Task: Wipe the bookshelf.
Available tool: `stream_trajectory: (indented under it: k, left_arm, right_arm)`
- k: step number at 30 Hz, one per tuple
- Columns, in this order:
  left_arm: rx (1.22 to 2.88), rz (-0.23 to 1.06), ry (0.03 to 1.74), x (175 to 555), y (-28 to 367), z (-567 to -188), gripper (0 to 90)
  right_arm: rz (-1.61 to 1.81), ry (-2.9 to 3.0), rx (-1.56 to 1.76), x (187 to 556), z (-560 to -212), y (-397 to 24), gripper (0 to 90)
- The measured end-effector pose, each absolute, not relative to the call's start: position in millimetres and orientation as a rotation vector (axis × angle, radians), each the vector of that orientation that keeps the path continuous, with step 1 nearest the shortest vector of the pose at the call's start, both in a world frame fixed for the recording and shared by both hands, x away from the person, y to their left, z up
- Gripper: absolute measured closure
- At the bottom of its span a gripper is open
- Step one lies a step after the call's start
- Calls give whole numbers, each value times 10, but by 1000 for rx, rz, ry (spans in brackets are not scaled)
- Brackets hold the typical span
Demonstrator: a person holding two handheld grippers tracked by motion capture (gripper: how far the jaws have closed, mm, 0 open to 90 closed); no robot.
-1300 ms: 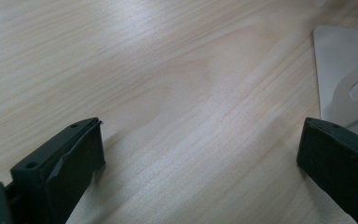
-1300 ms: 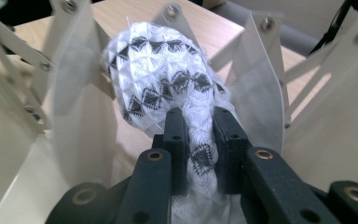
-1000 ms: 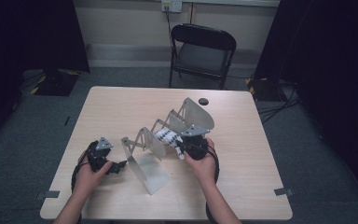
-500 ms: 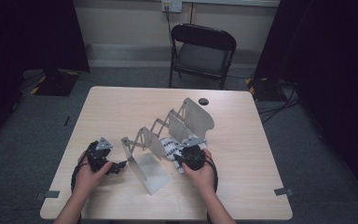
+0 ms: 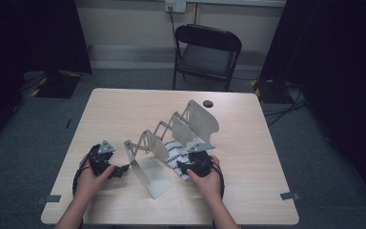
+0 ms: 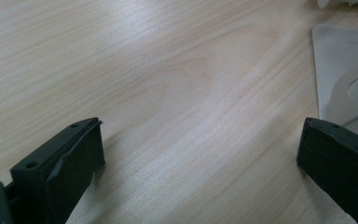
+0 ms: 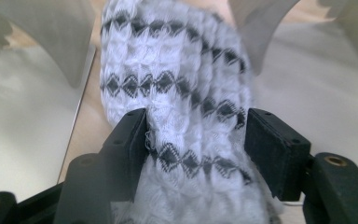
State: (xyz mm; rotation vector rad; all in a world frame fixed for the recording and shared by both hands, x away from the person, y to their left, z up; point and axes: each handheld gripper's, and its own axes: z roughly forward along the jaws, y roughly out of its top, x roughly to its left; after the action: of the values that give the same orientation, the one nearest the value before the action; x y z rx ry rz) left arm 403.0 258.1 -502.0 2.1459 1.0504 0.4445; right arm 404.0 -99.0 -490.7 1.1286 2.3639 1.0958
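On the wooden table [image 5: 124, 109] I see, going by size, a folding metal rack [image 5: 171, 138] stretched diagonally across the middle, its plates joined by a scissor linkage, the near end plate standing just beside my left side and the far rounded plate up toward the back edge. Beyond the table stands a black chair [image 5: 205, 52]; a small dark disc [image 5: 208, 103] lies near the table's far edge, well apart from everything else.

Next down, a white cloth [image 5: 174, 153] with dark diamond bands lies on the table between two of the rack's plates, on the right half. In the right gripper view it [image 7: 177, 93] runs away from me between pale plates on either side.

My right gripper [image 5: 183, 168] sits low at the near end of that cloth. Its jaws have just been opening; the cloth is between them, the left pad against its edge, the right pad at or just off the other edge, so I read it as let go, not pinched.

My left gripper [image 5: 123, 171] rests just beside the rack's near plate. Its jaws stand wide apart over bare wood, nothing between them [image 6: 200, 154], with a corner of the plate off to the right.
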Motion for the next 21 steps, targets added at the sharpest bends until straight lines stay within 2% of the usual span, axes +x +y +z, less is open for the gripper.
stream_trajectory:
  k: [3, 7, 8, 9, 11, 13, 20, 21]
  left_arm:
    - [2146, 446, 1051, 4030, 2581, -5019, 2]
    - [2147, 446, 1050, 4029, 2581, -5019, 2]
    - [2147, 446, 1050, 4029, 2581, -5019, 2]
    - [2146, 446, 1050, 4029, 2581, -5019, 2]
    - [2146, 445, 1050, 4030, 2581, -5019, 2]
    - [2147, 445, 1050, 4030, 2581, -5019, 2]
    - [2146, 446, 1050, 4029, 2581, -5019, 2]
    - [2147, 447, 1050, 4029, 2581, -5019, 2]
  right_arm:
    - [1091, 2364, 1107, 4024, -4929, -959, 404]
    - [1080, 2377, 1107, 4015, -4926, -946, 503]
    - [1080, 2377, 1107, 4015, -4926, -946, 503]
    - [1077, 2380, 1128, 4018, -4915, -945, 545]
    - [1076, 2380, 1125, 4021, -4911, -942, 545]
    - [1066, 2370, 1104, 4006, -4891, -933, 472]
    - [1139, 2362, 1133, 3938, -4805, -951, 368]
    - [1129, 2369, 1118, 3909, -4822, -939, 332]
